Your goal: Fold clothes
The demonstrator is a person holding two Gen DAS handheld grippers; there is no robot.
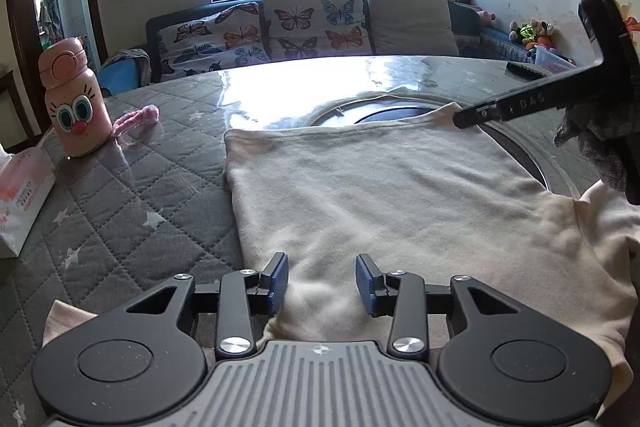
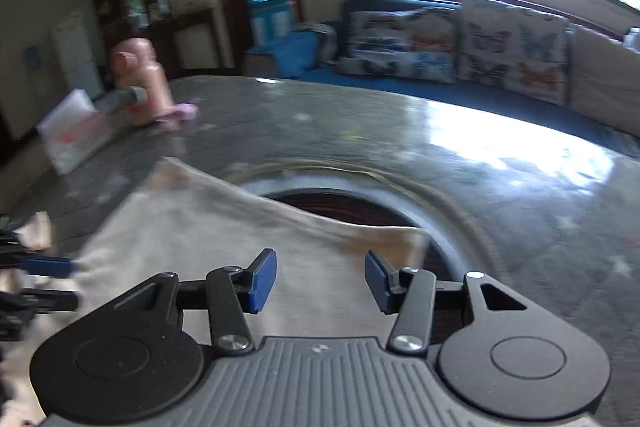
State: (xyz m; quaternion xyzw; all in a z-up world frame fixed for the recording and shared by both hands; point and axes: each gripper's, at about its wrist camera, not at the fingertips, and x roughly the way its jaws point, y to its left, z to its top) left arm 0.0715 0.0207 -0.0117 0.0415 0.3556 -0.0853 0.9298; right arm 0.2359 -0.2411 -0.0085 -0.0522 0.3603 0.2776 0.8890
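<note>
Right view motion-blurred; shirt cut off at right edge

The left gripper is held low and level, its blue-padded fingers spread wide apart with nothing between them. The right gripper likewise has its jaws parted and empty; a grey-gloved hand grips its handle behind the fingers.

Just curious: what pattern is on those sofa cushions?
Colourful butterflies on the cushions, clearest in the left wrist view.
</note>
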